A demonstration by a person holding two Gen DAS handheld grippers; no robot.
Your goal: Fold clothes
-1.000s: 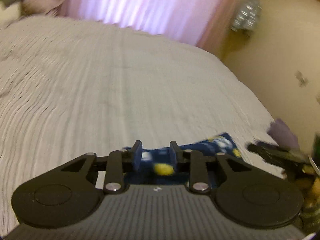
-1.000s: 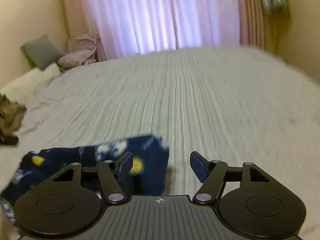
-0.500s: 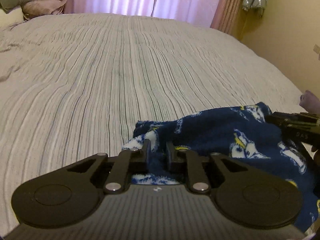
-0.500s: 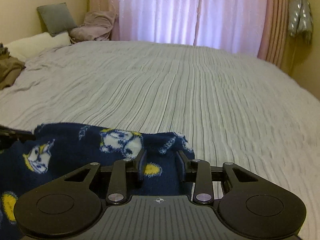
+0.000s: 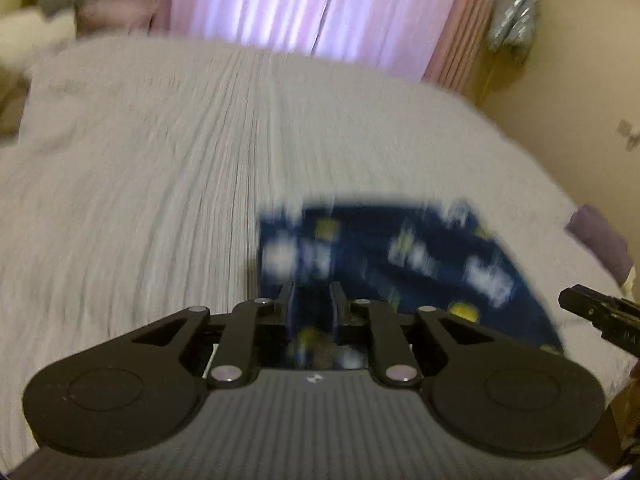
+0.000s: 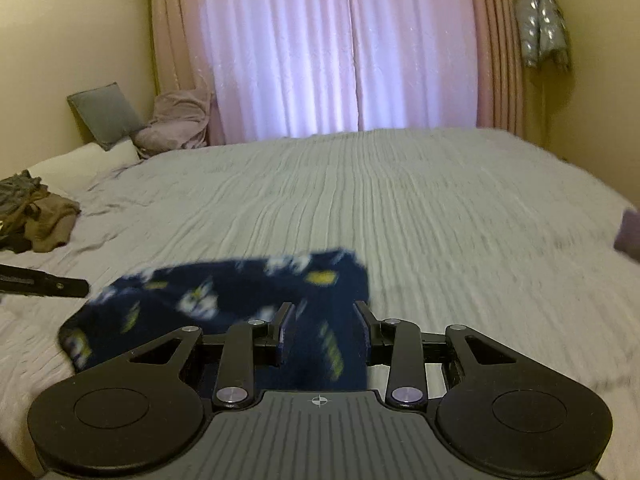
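Your left gripper (image 5: pixel 313 300) has its fingers set narrow around the near left edge of the navy fleece garment (image 5: pixel 400 264); cloth sits between them, but blur keeps you from telling whether they actually pinch it. Your right gripper (image 6: pixel 323 324) shows a wider gap, with the garment's right end between and under its fingers; the pads appear to stand clear of the cloth, so it looks let go or about to be.

The garment lies on the striped grey bedspread (image 5: pixel 160 180) just ahead of both pairs of fingers, spread as a compact, roughly rectangular shape with fairly straight far and left edges. That suggests at least one fold is already laid down, though the smear hides how many layers there are.

What remains, by the look of it: release both ends cleanly, check that the edges line up, and perhaps make one more fold to halve it. Well to the left of your right fingers a brown and grey clothes pile (image 6: pixel 36 216) waits, apparently unfolded, so the task is probably far from finished.
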